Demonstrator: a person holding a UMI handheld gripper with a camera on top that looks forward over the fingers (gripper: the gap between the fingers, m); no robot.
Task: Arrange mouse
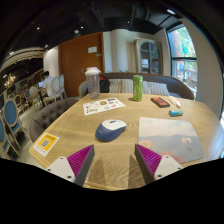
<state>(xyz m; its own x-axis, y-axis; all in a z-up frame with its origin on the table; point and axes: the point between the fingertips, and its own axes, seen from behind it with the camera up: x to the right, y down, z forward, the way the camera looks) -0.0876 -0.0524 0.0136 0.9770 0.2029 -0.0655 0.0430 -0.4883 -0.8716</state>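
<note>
The wooden table [70, 118] is carrying a fair scatter of things ahead of the claw [114, 162]. Well beyond the fingers, near the far edge, a clear plastic pitcher [93, 80] is standing upright, and to the right of it a green tumbler [137, 87] is standing too. Between the pitcher and the claw a printed sheet [103, 105] is lying flat. Further right, past the tumbler, a dark red case [160, 101] is resting on the wood, with a small teal object [176, 112] just beside it and something white [173, 100] that I cannot make out. Off to the left of the claw, near the table's edge, a yellow booklet [46, 144] is lying. A pale grey mouse mat [168, 137] is sitting ahead and to the right of the right finger. Chairs [12, 118] are standing off to the left, and a person [43, 82] is sitting far back in the room.

The mouse [111, 129], white with a blue top, is sitting on bare wood just ahead of the fingers, roughly centred on the gap between them and just left of the mat, not on it. Its long axis is running across the claw's line, tilted a little, its right end lying slightly farther away; which end is the front I cannot tell. Nothing is lying between it and the fingers.

The claw is hanging spread wide, its magenta pads [80, 160] facing each other with only table showing between them. It is gripping nothing and touching nothing.
</note>
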